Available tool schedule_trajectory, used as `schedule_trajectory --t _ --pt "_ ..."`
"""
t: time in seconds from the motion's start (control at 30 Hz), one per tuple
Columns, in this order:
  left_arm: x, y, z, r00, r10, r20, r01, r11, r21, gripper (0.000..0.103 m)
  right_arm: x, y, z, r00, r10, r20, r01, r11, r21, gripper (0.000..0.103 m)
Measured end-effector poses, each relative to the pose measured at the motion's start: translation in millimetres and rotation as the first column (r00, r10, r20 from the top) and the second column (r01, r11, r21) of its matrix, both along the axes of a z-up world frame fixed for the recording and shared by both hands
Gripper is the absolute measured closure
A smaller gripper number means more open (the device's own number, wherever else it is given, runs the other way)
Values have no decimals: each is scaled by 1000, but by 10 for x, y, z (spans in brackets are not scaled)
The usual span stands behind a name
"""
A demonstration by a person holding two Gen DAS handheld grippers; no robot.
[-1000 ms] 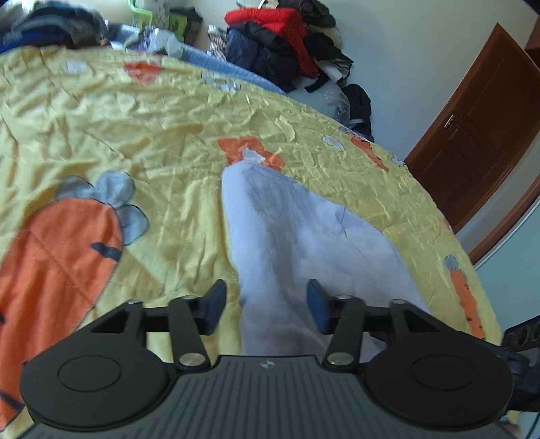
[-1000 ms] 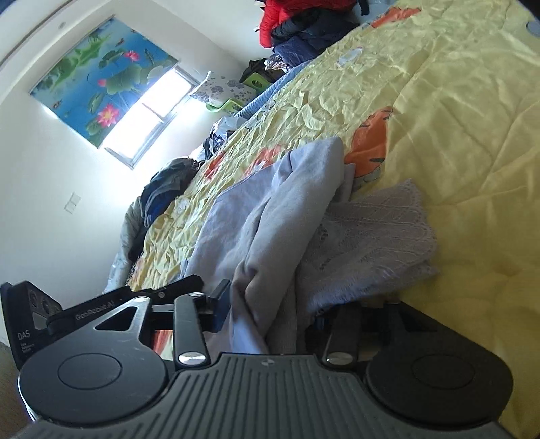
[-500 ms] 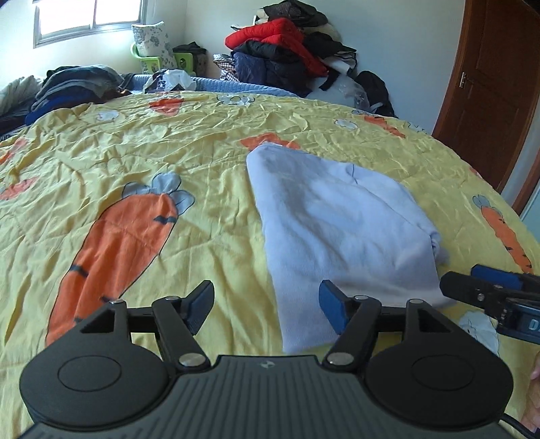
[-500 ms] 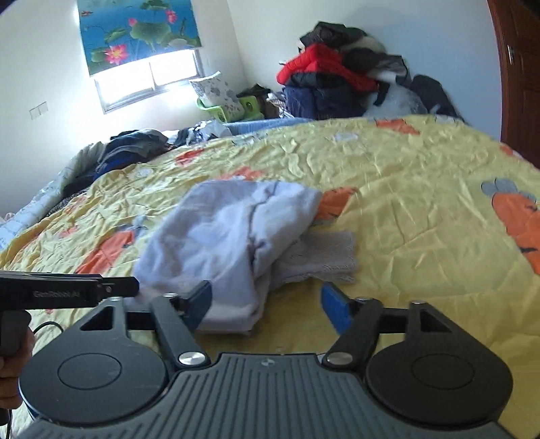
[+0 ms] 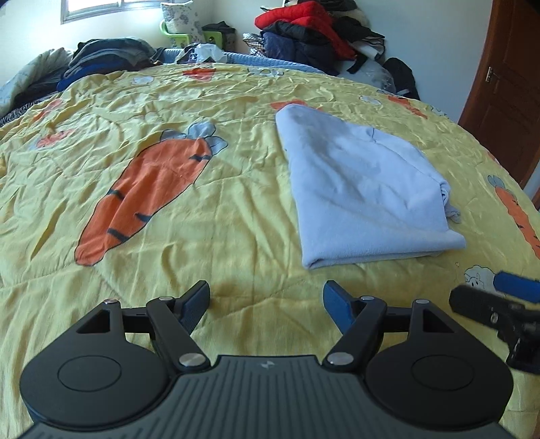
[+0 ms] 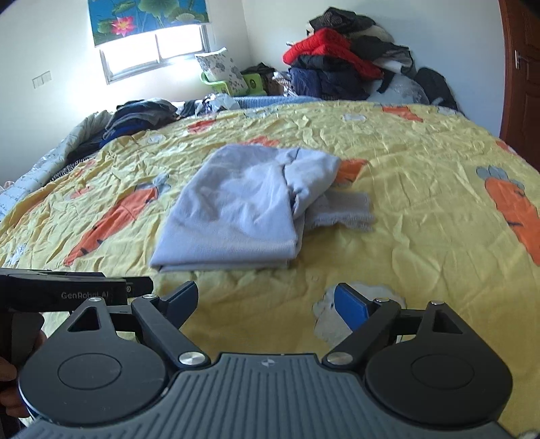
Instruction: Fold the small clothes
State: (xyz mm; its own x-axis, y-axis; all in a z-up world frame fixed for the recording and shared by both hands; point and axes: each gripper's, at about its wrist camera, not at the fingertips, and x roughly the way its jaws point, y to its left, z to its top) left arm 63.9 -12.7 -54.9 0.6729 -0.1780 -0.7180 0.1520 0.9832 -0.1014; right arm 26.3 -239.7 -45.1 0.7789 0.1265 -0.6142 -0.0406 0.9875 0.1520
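Left wrist camera looking forward over yellow bedspread (image 5: 209, 202), low and near. Right wrist camera facing same way from right side. Both sharing folded garment (image 5: 364, 189) (image 6: 243, 209), far clothes pile (image 5: 314, 30) (image 6: 341, 60), window wall; each seeing other gripper's edge.

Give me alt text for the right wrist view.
A folded pale blue garment lies on a yellow carrot-print bedspread, a lacy grey piece poking out at its right. The right hand-held gripper hovers open in front, holding nothing.
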Motion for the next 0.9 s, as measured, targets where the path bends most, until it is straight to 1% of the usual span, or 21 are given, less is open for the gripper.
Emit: schedule_trajectory --t 0.07,0.27,0.33,0.4,0.47,0.6,0.77,0.9 --pt "-42 -2 1 1000 6 -2 -6 1000 15 22 -54 37 -33 1000 -7 -28 7 1000 4 16" --pt "-172 -27 38 1000 14 -7 -14 998 53 21 -182 155 -50 994 -46 -100 42 998 -42 16" --pt "-208 -36 48 1000 18 -13 -17 997 73 21 -207 160 -30 991 -62 -117 57 997 -44 16" --pt "-243 -35 55 1000 24 -19 -22 996 81 21 -234 161 -2 991 -66 -115 62 997 -35 16" --pt "-277 -21 61 999 22 -36 -20 997 71 21 -254 174 22 992 -62 -109 59 998 -35 15" --pt "-318 19 88 997 23 -67 -20 999 49 21 -275 249 50 991 -58 -119 50 996 -69 15" --pt "-359 22 112 997 20 -78 -14 997 76 21 -301 329 77 991 -41 -130 29 995 -92 14" --pt "-359 24 80 995 16 -99 -8 997 83 21 -301 321 64 990 -42 -138 30 996 -84 13"
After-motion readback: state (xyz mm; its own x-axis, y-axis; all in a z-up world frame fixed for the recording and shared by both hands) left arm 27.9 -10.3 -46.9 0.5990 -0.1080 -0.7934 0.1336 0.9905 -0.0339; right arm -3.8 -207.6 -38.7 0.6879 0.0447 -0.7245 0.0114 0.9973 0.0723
